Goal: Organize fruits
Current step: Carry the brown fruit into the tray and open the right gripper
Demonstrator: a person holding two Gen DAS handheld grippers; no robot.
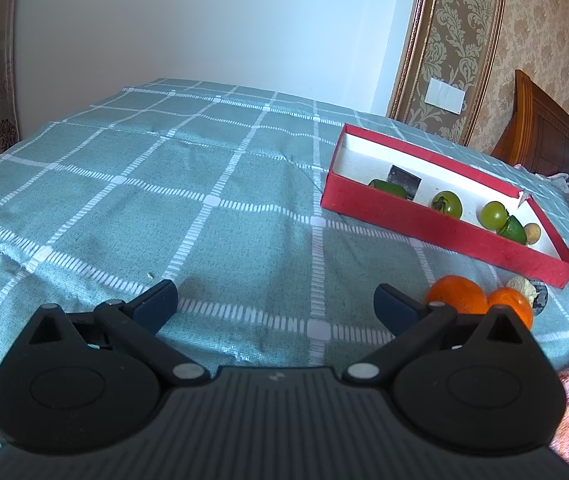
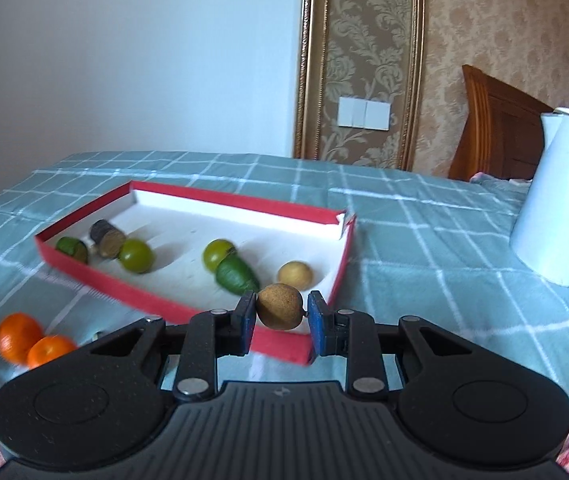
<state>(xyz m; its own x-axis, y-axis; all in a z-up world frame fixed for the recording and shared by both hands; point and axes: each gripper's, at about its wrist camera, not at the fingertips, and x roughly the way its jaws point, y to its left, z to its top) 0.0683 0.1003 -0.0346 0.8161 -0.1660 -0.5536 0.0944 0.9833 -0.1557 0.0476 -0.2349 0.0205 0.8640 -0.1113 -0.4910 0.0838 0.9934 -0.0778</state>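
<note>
Between the pads of the right gripper (image 2: 280,316) a brown round fruit (image 2: 279,306) is clamped above the red box (image 2: 200,312). Left gripper (image 1: 276,306) is held open. Kettle (image 2: 556,200) lettering is unreadable.

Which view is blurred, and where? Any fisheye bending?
Right wrist view: motion smear on the oranges and the near wall of the red box; the brown fruit in the right claw stays sharp. Left wrist view: crisp throughout, left claw included. Both views: the gilt wall trim bows near the edges.
</note>
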